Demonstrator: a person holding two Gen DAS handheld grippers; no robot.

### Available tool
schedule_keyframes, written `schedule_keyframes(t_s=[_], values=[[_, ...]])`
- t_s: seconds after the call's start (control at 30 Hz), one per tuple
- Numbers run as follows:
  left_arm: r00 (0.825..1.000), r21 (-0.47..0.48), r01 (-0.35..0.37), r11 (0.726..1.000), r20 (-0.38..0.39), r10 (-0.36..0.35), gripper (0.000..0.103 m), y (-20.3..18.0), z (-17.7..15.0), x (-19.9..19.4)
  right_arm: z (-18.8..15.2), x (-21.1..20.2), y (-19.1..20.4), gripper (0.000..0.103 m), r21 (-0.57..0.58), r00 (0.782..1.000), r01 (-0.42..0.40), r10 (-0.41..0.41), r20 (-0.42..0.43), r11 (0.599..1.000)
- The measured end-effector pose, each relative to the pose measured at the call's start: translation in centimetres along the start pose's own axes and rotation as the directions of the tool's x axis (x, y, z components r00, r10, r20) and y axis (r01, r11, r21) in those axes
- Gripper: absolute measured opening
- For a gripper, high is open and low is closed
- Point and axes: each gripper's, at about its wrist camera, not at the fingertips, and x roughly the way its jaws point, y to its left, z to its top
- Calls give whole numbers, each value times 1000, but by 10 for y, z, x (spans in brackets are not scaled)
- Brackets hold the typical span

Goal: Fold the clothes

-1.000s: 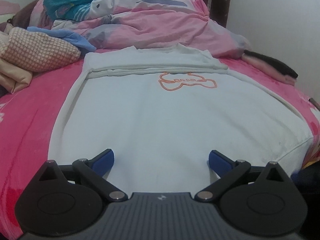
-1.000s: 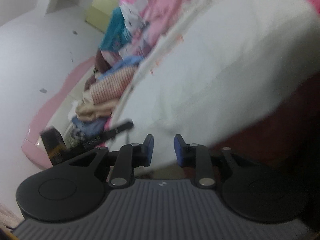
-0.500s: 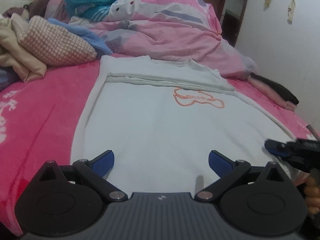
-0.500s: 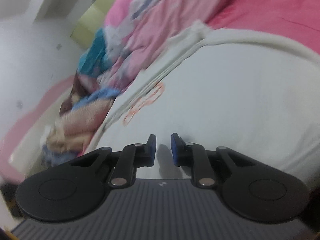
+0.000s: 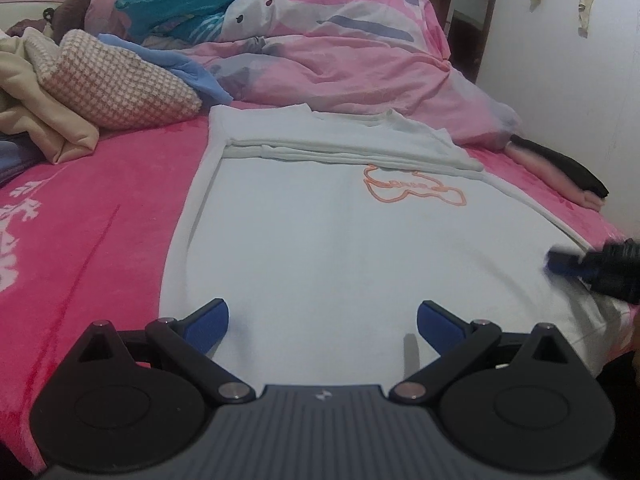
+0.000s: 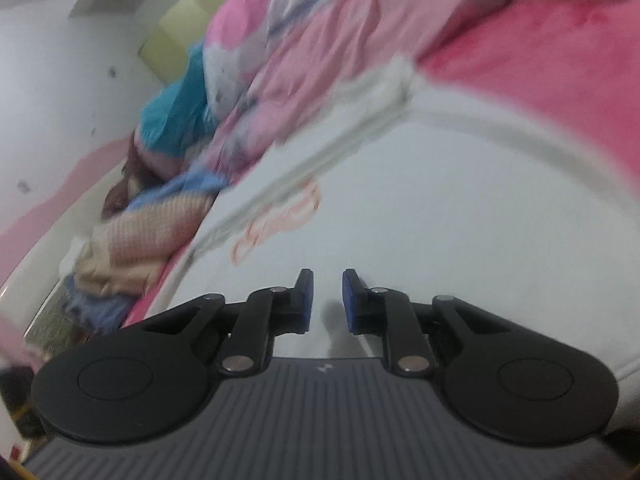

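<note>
Lying flat across the pink bed [image 5: 92, 232], the white T-shirt [image 5: 320, 240] is showing its orange print [image 5: 414, 190] at 1 o'clock. The left gripper [image 5: 322, 320] is hovering over its near hem, jaws wide. The right gripper [image 6: 327, 300] is hanging above the shirt's 3 o'clock edge, jaws narrow and empty.

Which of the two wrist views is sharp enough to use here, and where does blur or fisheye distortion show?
Left wrist view: sharp; the white T-shirt with an orange outline print reads clearly, only the right gripper at the frame's edge is smeared, and the fisheye bends the pink bedspread outward. Right wrist view: tilted and motion-blurred throughout, the orange print streaked; only the gripper's own fingers stay crisp.
</note>
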Motion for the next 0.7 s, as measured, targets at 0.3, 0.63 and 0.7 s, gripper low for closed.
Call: schedule_keyframes(t_s=[0.3,0.63,0.7], values=[[996,91,78,993,26,-80,101,-28,22,3,31,-54,-5,17,-25,998,18,-17,61,1000],[966,232,259,938,-50,-254,100,-116,24,49,101,-95,-122,32,131,945,315,-323,44,940],[963,238,268,934,-66,-260,100,-125,21,55,102,-87,-118,32,89,952,303,-306,24,949]])
